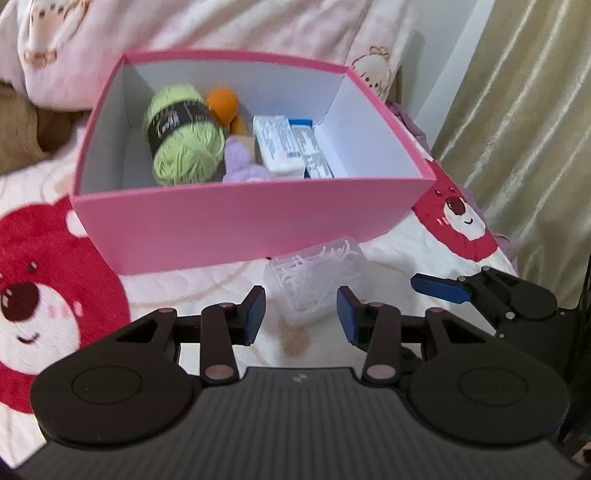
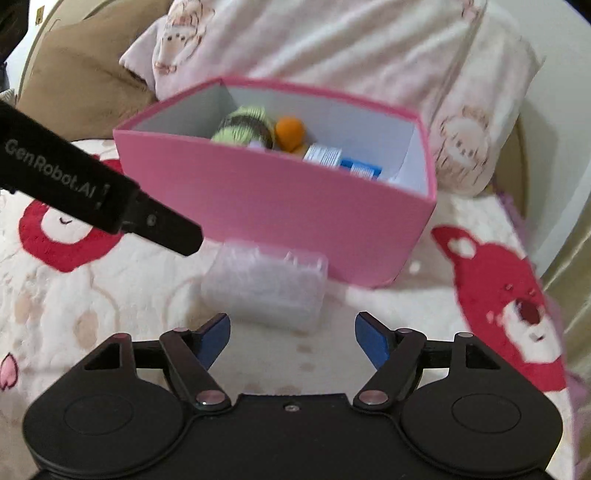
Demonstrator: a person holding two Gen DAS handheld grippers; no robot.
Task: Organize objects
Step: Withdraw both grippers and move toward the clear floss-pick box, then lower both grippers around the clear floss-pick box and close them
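Note:
A pink box (image 1: 236, 225) stands open on a bear-print blanket. Inside are a green yarn ball (image 1: 184, 136), an orange ball (image 1: 222, 103), a purple plush (image 1: 242, 164) and white-and-blue packets (image 1: 280, 144). A clear plastic case of white picks (image 1: 314, 280) lies on the blanket in front of the box. My left gripper (image 1: 301, 314) is open, just short of the case. My right gripper (image 2: 291, 339) is open, also just short of the case (image 2: 266, 284). The box (image 2: 288, 206) shows behind it. The right gripper's fingertips (image 1: 439, 288) show at the right of the left wrist view.
Pink printed pillows (image 1: 207, 29) and a brown cushion (image 2: 81, 81) lie behind the box. A gold curtain (image 1: 524, 110) hangs at the right. The left gripper's body (image 2: 92, 184) crosses the left of the right wrist view. The blanket (image 1: 48, 295) spreads around.

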